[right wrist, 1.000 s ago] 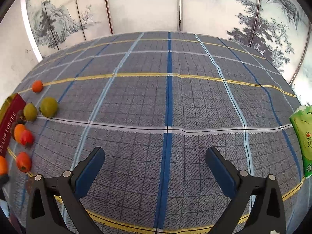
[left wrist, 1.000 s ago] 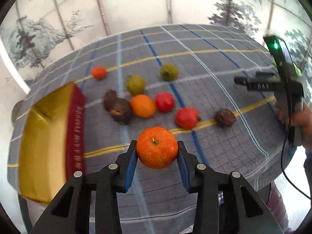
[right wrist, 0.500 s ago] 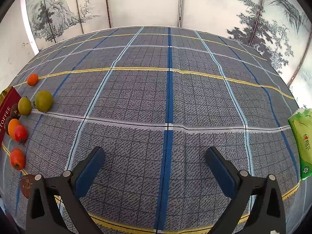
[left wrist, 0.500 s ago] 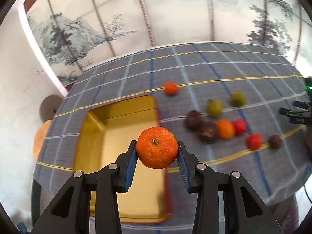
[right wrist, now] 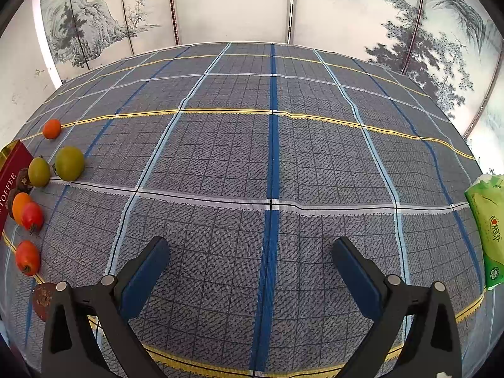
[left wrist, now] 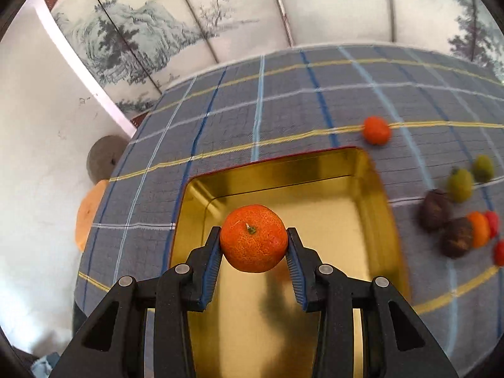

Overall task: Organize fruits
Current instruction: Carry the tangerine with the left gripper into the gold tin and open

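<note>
My left gripper (left wrist: 254,245) is shut on an orange mandarin (left wrist: 254,238) and holds it above the gold tin box (left wrist: 375,195), which has a red outer side. Several fruits lie right of the box: a small orange one (left wrist: 375,130), two green ones (left wrist: 460,184), two dark brown ones (left wrist: 435,205), another orange one (left wrist: 478,229) and red ones (left wrist: 492,222). My right gripper (right wrist: 250,266) is open and empty over the bare cloth. In the right wrist view the fruits lie at the far left, among them a green one (right wrist: 69,163) and a red one (right wrist: 27,257).
The table wears a grey plaid cloth (right wrist: 271,157) with blue and yellow stripes. A green tissue pack (right wrist: 488,226) lies at the right edge. A painted screen (right wrist: 220,3) stands behind. The table's left edge (left wrist: 104,208) is close to the box.
My left gripper has swung left with the mandarin, from over the fruits to above the gold box. My right gripper has barely moved.
</note>
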{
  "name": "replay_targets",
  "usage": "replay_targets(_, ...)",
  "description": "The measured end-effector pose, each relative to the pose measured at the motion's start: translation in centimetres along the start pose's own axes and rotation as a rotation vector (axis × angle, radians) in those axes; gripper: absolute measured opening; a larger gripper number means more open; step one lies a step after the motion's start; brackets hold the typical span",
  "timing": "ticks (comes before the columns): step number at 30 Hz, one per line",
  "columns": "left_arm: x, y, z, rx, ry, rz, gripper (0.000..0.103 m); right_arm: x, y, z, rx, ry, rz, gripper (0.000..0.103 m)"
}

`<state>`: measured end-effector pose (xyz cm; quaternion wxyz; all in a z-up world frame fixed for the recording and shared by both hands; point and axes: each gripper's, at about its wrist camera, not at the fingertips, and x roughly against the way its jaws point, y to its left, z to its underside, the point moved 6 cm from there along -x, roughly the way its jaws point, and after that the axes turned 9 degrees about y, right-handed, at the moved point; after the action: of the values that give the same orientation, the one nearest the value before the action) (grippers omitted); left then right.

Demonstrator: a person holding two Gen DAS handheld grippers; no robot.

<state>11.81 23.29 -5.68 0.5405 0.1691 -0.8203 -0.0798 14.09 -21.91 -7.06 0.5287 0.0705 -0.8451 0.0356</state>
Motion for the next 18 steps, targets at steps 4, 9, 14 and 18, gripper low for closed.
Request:
replay_targets(4,-2.3,0.8,-1.3,0.0,0.046,-0.022,0.041,0.0,0.0,0.0,-0.005,0.001,0.002,0.103)
replay_targets(9,-4.2,1.6,-2.6,0.007,0.085,-0.045,0.042,0.0,0.0,0.0,-0.005,0.001,0.002,0.103)
replay_targets(14,-5.2,2.1,-3.4,0.011,0.101,-0.057,0.042,0.0,0.0,0.0,-0.005,0.002,0.002,0.103)
replay_targets(18,-5.8,2.2,-3.7,-0.004,0.099,-0.077,0.043,-0.1,0.0,-0.1,-0.005,0.002,0.002,0.103)
